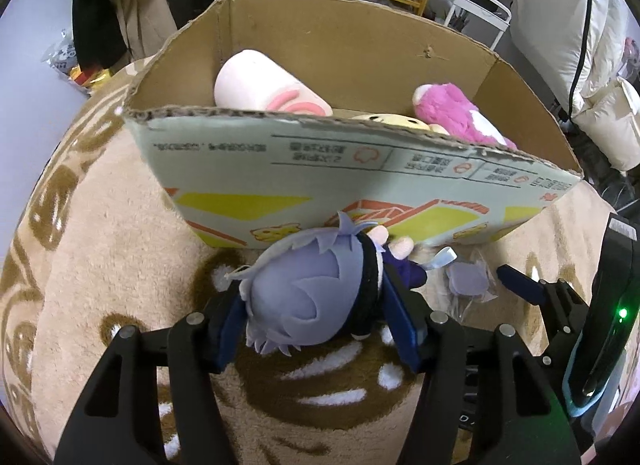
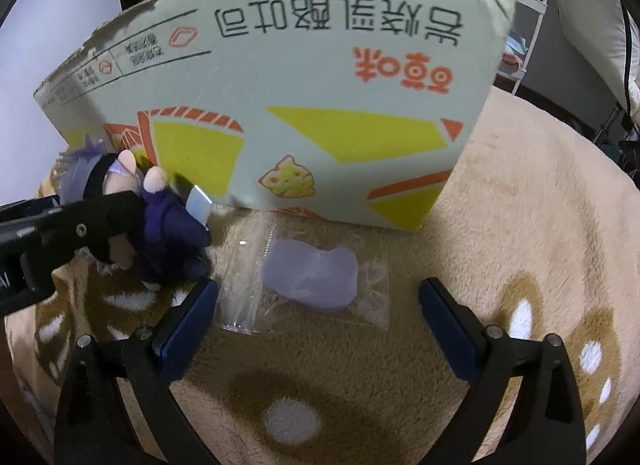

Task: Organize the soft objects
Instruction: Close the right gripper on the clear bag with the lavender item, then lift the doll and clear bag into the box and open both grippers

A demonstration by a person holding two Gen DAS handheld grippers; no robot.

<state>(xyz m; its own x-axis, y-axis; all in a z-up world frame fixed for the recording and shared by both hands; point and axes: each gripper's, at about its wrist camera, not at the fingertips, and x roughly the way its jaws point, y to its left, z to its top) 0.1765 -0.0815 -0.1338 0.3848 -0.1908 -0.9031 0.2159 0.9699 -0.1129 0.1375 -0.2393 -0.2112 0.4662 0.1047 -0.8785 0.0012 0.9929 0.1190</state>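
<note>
My left gripper (image 1: 316, 317) is clamped on the doll (image 1: 308, 297), blue pads squeezing its lavender-haired head from both sides, the dark purple body sticking out toward the box (image 1: 360, 193). It lies on the fuzzy tan blanket (image 1: 120, 245), just before the box wall. My right gripper (image 2: 318, 315) hangs open over a clear bag (image 2: 308, 273) with a lavender piece inside, nothing touching its pads.

Doll (image 1: 304, 293) before box (image 1: 360, 185), bag (image 2: 316, 277) right of doll, plushes (image 1: 452, 113) in box
</note>
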